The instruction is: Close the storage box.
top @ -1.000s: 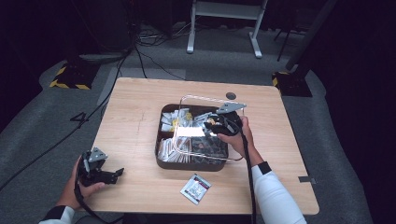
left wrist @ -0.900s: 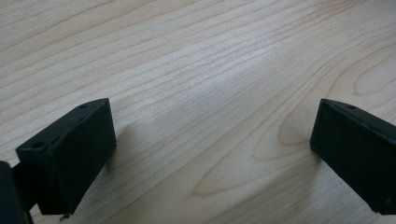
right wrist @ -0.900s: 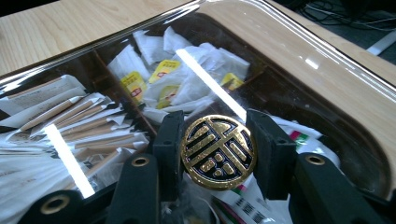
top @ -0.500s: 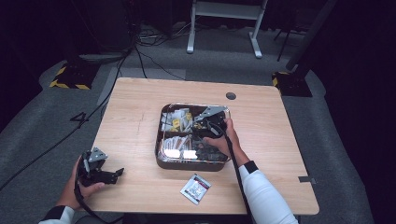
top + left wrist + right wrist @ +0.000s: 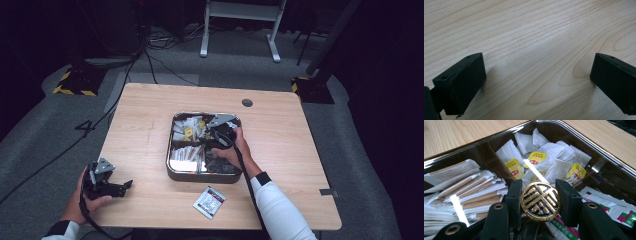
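A dark square tray [image 5: 171, 171] with several compartments sits mid-table. It holds tea bags with yellow tags [image 5: 534, 159], brown paper sticks [image 5: 471, 187] and printed sachets [image 5: 606, 206]. A clear lid [image 5: 459, 207], visible by its glare streaks, lies low over the tray. I cannot tell whether it rests on the rim. My right gripper [image 5: 539, 192] [image 5: 216, 131] is shut on the lid's round gold knob [image 5: 540, 202]. My left gripper [image 5: 120, 186] [image 5: 537, 80] rests open on the bare wood at the table's front left, with nothing between its fingers.
One printed sachet [image 5: 209, 201] lies on the table in front of the tray. A round cable hole [image 5: 247, 103] sits near the far edge. Cables and a white stand base lie on the floor beyond the table [image 5: 150, 125].
My right gripper has carried the clear lid left and down, from raised over the tray's right side to low over the tray. The left gripper has stayed put.
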`<state>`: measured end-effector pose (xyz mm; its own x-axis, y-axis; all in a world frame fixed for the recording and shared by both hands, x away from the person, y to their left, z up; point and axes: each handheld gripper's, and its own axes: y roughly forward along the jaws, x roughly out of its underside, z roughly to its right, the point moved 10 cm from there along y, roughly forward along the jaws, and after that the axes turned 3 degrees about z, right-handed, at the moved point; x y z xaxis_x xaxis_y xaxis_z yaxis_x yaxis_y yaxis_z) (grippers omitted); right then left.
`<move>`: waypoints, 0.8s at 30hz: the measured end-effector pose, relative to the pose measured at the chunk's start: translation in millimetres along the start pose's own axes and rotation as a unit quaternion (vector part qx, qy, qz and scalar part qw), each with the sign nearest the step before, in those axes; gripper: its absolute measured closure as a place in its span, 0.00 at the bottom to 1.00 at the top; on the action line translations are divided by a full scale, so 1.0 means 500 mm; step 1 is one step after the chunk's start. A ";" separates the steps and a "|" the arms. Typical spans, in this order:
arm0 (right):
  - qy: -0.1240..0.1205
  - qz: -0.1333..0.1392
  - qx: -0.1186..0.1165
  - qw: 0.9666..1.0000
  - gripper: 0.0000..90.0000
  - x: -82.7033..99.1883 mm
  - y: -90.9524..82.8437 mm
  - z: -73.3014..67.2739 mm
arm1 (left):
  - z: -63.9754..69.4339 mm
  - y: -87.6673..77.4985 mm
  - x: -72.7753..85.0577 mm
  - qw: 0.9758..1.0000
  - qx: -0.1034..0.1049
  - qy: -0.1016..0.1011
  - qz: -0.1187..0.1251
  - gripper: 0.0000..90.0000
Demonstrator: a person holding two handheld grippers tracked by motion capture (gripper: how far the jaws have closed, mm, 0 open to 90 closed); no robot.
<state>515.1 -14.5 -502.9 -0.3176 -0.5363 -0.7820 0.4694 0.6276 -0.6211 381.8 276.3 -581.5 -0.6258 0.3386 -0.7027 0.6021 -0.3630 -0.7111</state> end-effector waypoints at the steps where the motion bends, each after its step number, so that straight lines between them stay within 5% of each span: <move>1: 0.003 -0.001 -0.003 1.000 0.66 0.001 0.001 -0.001 | 0.000 0.000 0.000 1.000 0.000 -0.001 0.000 0.01; 18: 0.005 -0.005 -0.010 1.000 0.65 0.006 0.002 -0.001 | 0.000 0.000 0.000 1.000 0.000 0.000 0.000 0.01; 24: -0.005 0.007 -0.011 1.000 0.57 -0.002 -0.014 0.001 | 0.000 0.000 0.000 1.000 0.000 0.000 0.000 0.01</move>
<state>512.5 -18.4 -497.9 -0.3022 -0.5329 -0.7904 0.4557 0.6475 -0.6108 381.7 276.5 -581.5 -0.6257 0.3396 -0.7022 0.6019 -0.3624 -0.7116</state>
